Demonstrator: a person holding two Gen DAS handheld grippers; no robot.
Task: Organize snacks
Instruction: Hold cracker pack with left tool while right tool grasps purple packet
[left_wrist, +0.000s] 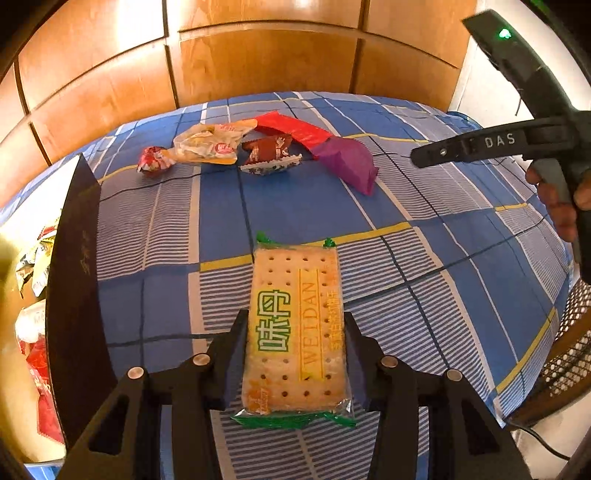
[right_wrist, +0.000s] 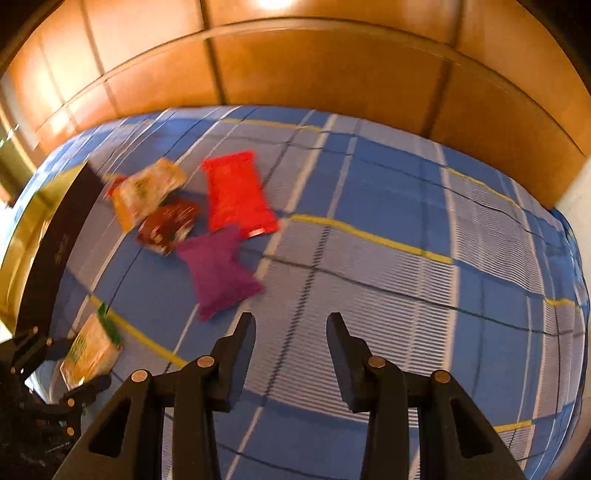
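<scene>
Cracker packet (left_wrist: 295, 328) lies on the checked bed cover (left_wrist: 424, 280), long axis running 12 to 6 from the left claw (left_wrist: 295, 354). The packet sits between the fingers, which are clamped on its long edges. Dark-walled box (left_wrist: 74, 295) stands at 9 o'clock, snacks already inside; judged to be the destination.

Right claw (right_wrist: 291, 356): fingers apart, holding nothing. Purple pouch (right_wrist: 219, 271) lies at its 11 o'clock, near, not touching; the right claw is the nearer one.

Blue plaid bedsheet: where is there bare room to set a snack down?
Bedsheet is bare right of the purple packet and red packet, out to the wooden panelling. Crowded at the pile beside the dark box.
</scene>
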